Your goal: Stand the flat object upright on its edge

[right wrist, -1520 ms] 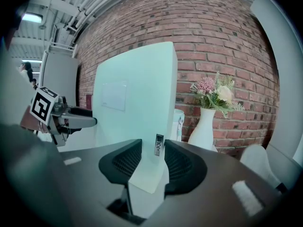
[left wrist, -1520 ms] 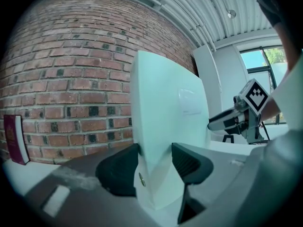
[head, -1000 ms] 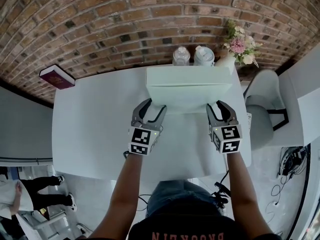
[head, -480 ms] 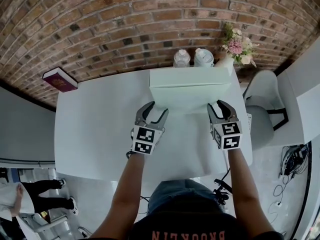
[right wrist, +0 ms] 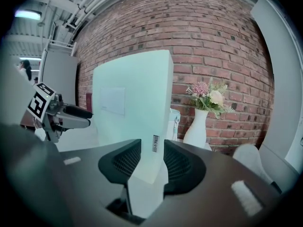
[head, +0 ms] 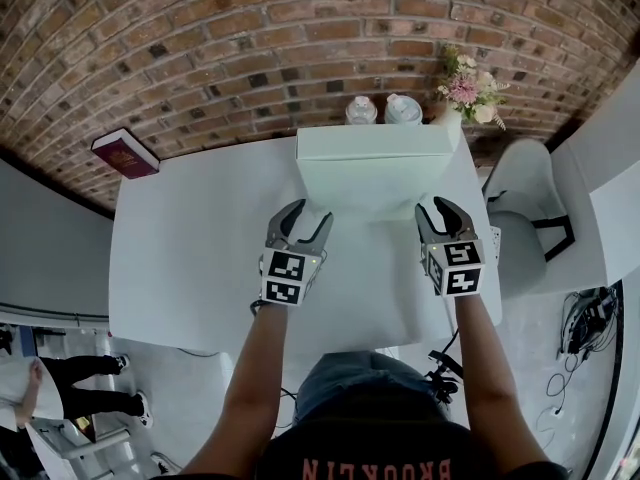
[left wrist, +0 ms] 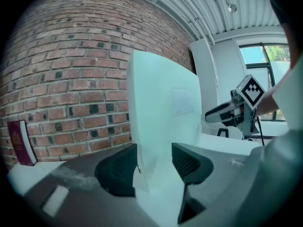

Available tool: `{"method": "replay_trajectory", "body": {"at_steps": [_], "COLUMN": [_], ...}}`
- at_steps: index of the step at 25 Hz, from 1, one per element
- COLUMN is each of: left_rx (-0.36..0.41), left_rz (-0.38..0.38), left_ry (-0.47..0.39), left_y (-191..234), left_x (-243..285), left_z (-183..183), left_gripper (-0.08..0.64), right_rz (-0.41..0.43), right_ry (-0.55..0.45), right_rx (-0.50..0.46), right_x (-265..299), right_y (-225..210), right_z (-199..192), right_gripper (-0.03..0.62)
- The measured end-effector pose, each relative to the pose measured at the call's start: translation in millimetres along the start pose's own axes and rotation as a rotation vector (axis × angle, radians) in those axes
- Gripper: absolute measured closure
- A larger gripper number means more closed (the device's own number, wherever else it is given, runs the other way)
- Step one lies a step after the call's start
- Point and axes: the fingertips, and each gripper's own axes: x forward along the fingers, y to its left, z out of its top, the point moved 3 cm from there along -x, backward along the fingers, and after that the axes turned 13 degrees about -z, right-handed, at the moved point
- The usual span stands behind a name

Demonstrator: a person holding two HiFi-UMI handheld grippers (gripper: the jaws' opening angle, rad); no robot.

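White table (head: 200,258) with upright white box (head: 372,173), red book (head: 124,154), flower vase (right wrist: 198,126)

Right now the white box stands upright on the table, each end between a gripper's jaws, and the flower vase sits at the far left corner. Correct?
No: the head view shows the flower vase at the far right corner; the red book holds the far left. The rest stands.

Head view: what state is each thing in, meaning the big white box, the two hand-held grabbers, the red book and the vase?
white box: standing upright on its long edge, gripped at both ends.
left gripper: jaws clamped on the box's left end.
right gripper: jaws clamped on the box's right end.
red book: closed, standing on end by the brick wall.
vase: upright, holding flowers.
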Motion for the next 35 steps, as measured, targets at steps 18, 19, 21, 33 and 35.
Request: {"method": "replay_trajectory", "body": {"at_steps": [18, 19, 21, 33, 35], "left_rx": [-0.106, -0.109, -0.107, -0.028, -0.018], "left_rz": [0.120, 0.130, 0.145, 0.181, 0.185], "left_ry": [-0.187, -0.199, -0.218, -0.249, -0.255], "left_y": [-50, -54, -61, -88, -89], "left_x": [-65, -70, -79, -108, -111], "left_z": [46, 48, 53, 87, 94], "left_gripper": [0.420, 0.444, 0.491, 0.560, 0.560], "right_rz": [0.059, 0.061, 0.070, 0.102, 0.109], "right_ry": [-0.184, -0.199, -0.225, -0.315, -0.332], "right_rx": [0.007, 0.012, 0.018, 0.105, 0.109], "right_x": [-90, -96, -109, -157, -164], "right_y": [-2, -2, -2, -4, -3], "right_z": [34, 35, 39, 63, 70], "right_gripper": [0.573, 0.592, 0.592, 0.594, 0.594]}}
